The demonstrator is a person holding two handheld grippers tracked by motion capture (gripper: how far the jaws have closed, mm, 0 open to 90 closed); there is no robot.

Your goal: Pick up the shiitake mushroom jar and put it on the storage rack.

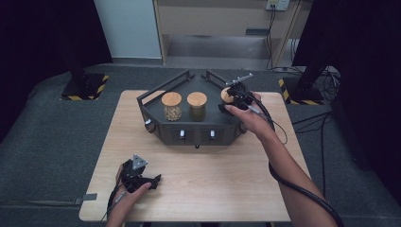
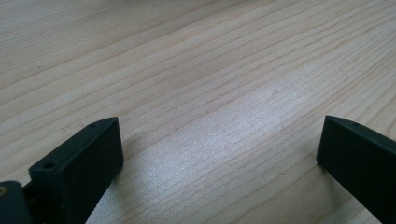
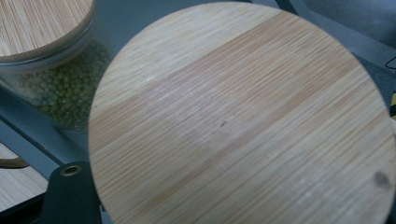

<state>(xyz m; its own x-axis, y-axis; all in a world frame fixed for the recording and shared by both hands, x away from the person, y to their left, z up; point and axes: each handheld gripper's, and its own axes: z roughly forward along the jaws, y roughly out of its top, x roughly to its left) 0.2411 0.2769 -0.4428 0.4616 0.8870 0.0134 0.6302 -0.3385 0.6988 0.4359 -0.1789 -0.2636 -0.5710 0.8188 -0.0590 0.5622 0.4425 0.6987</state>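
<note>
A dark angular tray (image 1: 158,120) stands on the far half of the wooden table (image 1: 213,189). Two glass jars with bamboo lids stand in it: one with pale beans (image 1: 171,106), one with green beans (image 1: 196,106). A third jar (image 1: 226,96) is at the tray's right end, and my right gripper (image 1: 235,100) is shut on it. In the right gripper view its round bamboo lid (image 3: 243,116) is very close, one black finger (image 3: 67,196) shows beneath it, and the green-bean jar (image 3: 56,91) stands behind. My left gripper (image 1: 152,180) rests near the table's front left, jaws open (image 2: 219,140) over bare wood.
The tray has raised rails at its back (image 1: 163,87) and small white switches on its front wall (image 1: 182,134). Cables (image 1: 283,179) trail from the right gripper along the person's forearm. Grey carpet surrounds the table, with dark stands (image 1: 85,85) at the far left and right.
</note>
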